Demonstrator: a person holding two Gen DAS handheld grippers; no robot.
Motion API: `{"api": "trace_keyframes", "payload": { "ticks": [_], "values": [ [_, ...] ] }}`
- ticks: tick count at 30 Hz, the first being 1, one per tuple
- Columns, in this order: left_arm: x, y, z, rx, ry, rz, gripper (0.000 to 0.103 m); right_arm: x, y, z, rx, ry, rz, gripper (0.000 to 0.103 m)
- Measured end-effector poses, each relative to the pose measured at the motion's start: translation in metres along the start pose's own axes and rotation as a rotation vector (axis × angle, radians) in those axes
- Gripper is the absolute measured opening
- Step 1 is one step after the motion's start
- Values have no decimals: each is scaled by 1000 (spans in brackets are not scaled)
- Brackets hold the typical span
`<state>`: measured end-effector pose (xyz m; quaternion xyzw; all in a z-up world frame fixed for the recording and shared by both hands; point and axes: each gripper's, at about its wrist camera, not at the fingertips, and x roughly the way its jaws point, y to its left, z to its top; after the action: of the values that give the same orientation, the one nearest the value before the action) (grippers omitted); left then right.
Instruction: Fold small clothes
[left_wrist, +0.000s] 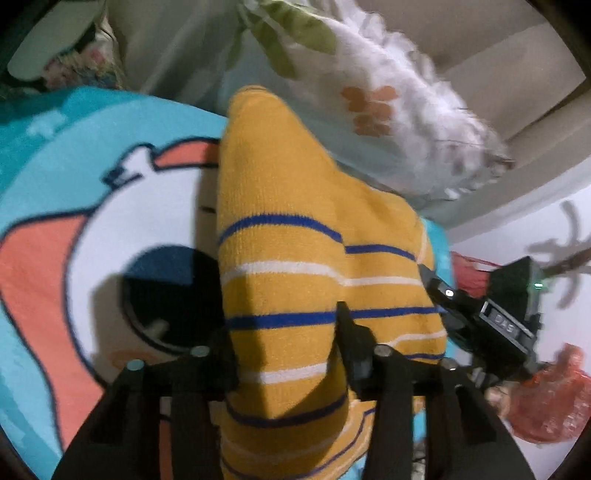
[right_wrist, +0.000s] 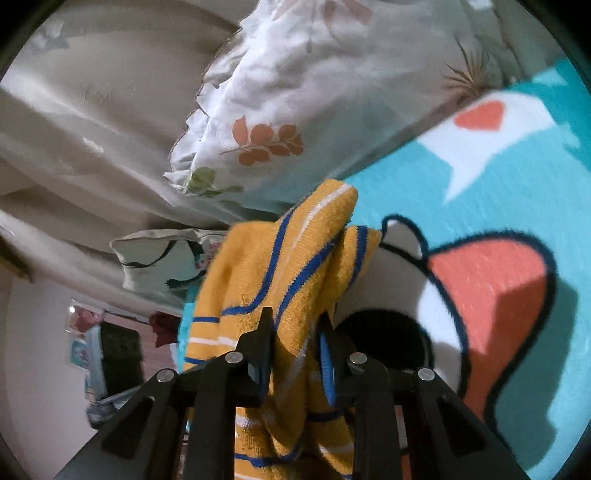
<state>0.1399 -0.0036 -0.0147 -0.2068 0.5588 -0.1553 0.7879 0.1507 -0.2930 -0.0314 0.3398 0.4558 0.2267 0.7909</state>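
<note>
A yellow knit garment (left_wrist: 280, 221) with blue and white stripes hangs lifted above a teal cartoon blanket (left_wrist: 44, 155) and casts a shadow on it. My left gripper (left_wrist: 282, 321) is shut on a thick fold of it; the cloth fills the gap and hides the left finger. At the garment's right edge sits the black housing of the right gripper (left_wrist: 491, 317). In the right wrist view the same garment (right_wrist: 280, 258) is bunched and twisted between the fingers of my right gripper (right_wrist: 295, 317), which is shut on it. The blanket (right_wrist: 517, 192) lies to the right.
A floral white pillow (left_wrist: 388, 110) (right_wrist: 295, 110) lies just beyond the garment, against beige bedding (right_wrist: 92, 110). A smaller pillow (right_wrist: 159, 258) sits lower left. Red plastic bags (left_wrist: 546, 398) lie off the blanket's right edge on a pale floor.
</note>
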Motion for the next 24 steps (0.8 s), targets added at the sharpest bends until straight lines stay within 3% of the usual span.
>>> {"api": "trace_keyframes", "payload": {
  "ticks": [2, 3, 5, 7, 11, 13, 17, 21, 24],
  "values": [
    [13, 8, 0, -4, 4, 115, 58, 10, -7, 1, -8, 9, -74, 24],
    [18, 12, -2, -7, 15, 149, 58, 19, -16, 0, -21, 36, -159, 25],
    [24, 19, -11, -21, 37, 173, 62, 28, -24, 0, -30, 68, -237, 33],
    [16, 18, -20, -14, 20, 185, 65, 20, -24, 0, -25, 53, -240, 33],
    [-1, 4, -36, 40, -22, 293, 66, -9, 19, -1, -156, -25, -292, 33],
    [-6, -2, -44, 62, -44, 335, 67, -17, 45, -7, -231, -52, -275, 33],
    [-3, 1, -56, 76, -38, 372, 74, 4, 61, -26, -284, 13, -234, 33],
    [8, 4, -64, 68, -6, 391, 74, 38, 24, -34, -199, 120, -284, 30],
    [-4, -3, -69, 78, -31, 394, 74, 32, 21, -31, -181, 106, -275, 31]
  ]
}}
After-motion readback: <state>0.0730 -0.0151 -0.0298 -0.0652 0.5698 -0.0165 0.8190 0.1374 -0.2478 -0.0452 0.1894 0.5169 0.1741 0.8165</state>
